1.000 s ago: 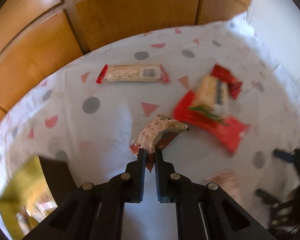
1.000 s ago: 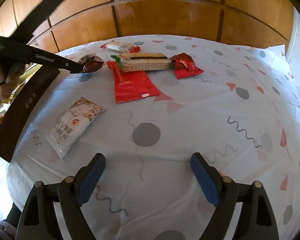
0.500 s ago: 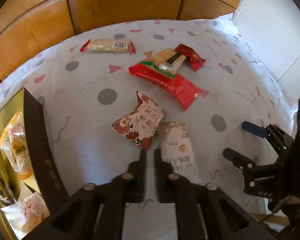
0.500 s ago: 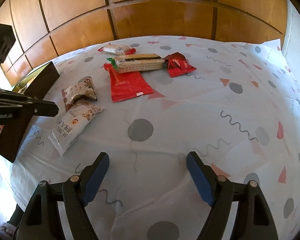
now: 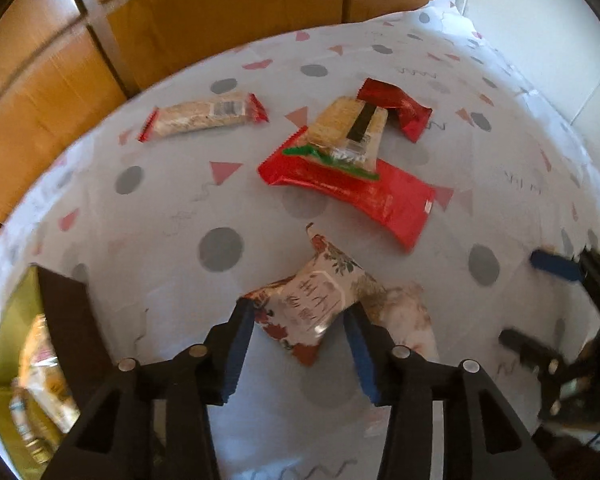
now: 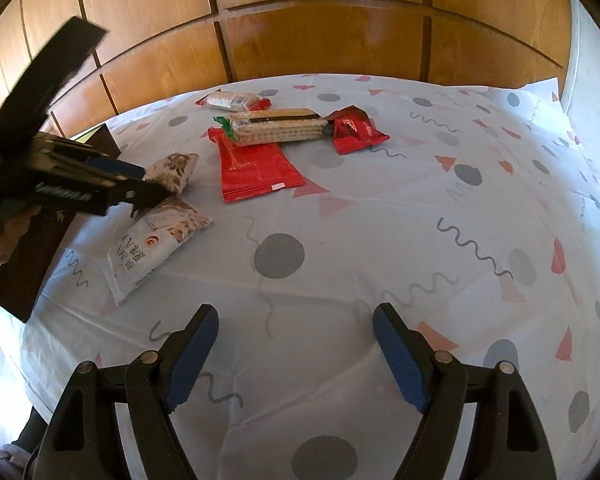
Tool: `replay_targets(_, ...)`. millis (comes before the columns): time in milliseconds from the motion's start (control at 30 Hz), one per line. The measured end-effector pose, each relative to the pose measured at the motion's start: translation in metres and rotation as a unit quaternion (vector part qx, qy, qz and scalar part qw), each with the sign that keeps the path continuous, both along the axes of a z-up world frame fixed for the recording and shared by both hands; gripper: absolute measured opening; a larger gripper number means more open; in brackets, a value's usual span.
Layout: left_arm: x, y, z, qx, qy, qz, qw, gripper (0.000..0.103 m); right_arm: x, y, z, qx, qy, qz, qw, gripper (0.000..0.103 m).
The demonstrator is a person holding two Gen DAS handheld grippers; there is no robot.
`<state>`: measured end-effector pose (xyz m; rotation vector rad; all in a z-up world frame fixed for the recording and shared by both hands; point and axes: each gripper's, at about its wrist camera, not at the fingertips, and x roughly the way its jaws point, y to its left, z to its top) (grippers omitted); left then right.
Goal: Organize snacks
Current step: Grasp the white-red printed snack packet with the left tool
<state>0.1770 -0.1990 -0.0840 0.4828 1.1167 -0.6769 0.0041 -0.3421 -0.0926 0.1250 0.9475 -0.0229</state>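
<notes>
Left gripper (image 5: 298,326) jaws just opening, straddling floral-printed cream snack pouch (image 5: 314,308) on dotted white tablecloth (image 5: 148,216), seemingly not pinching | right gripper (image 6: 296,338) wide apart, empty | step: grasping pouch | next: close, carry to gold-lined box (image 5: 8,344)

Both the left gripper (image 5: 300,330) and the right gripper (image 6: 296,334) are matte black plastic frames with angular cut-outs, round silver pivot screws and ribbed blue pads (image 6: 192,354) lining each finger's inner face.

A home: patterned tablecloth (image 6: 340,240) on a table, wood-panelled wall (image 6: 300,40) behind.
</notes>
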Motion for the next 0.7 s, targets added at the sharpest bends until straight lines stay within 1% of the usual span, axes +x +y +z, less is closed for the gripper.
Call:
replay_targets(67,0.006,-0.001,-0.005,-0.003,0.009,0.018,0.9998,0.036,0.000,0.000,0.000,0.001,-0.001,-0.001,1.000,0.081)
replay_targets(100,0.008,0.000,-0.007,-0.007,0.007,0.031,0.9995,0.030,0.000,-0.001,0.000,0.001,-0.001,-0.001,1.000,0.081)
replay_targets(133,0.009,0.003,-0.005,-0.019,0.009,0.039,0.9990,0.025,0.001,-0.001,0.000,0.000,-0.001,0.001,1.000,0.081)
replay_targets(167,0.008,0.004,-0.004,-0.026,0.010,0.045,0.9986,0.023,0.001,-0.001,0.000,-0.001,0.000,0.003,1.000,0.081)
replay_targets(233,0.002,0.011,0.003,-0.039,0.000,0.058,0.9975,0.013,0.001,0.000,-0.001,-0.006,0.001,0.010,1.000,0.081)
replay_targets(300,-0.010,0.022,0.011,-0.054,-0.010,0.074,0.9958,0.009,0.000,0.001,-0.001,-0.012,0.002,0.020,1.000,0.082)
replay_targets(400,-0.031,0.038,0.017,-0.067,-0.021,0.096,0.9929,0.008,0.001,0.000,0.000,-0.007,0.009,0.025,1.000,0.082)
replay_targets(533,-0.056,0.050,0.015,-0.073,-0.022,0.114,0.9905,0.008,0.005,0.000,0.001,-0.004,0.020,0.020,1.000,0.081)
replay_targets(600,-0.060,0.053,0.015,-0.077,-0.015,0.118,0.9899,0.008,0.007,-0.004,0.003,0.006,0.024,0.011,1.000,0.079)
replay_targets(667,-0.064,0.055,0.014,-0.077,-0.011,0.119,0.9898,0.008,0.010,-0.012,0.006,0.025,0.029,-0.001,0.999,0.070)
replay_targets(700,-0.066,0.054,0.015,-0.076,-0.010,0.121,0.9897,0.008,0.012,-0.019,0.007,0.039,0.031,-0.011,0.999,0.067)
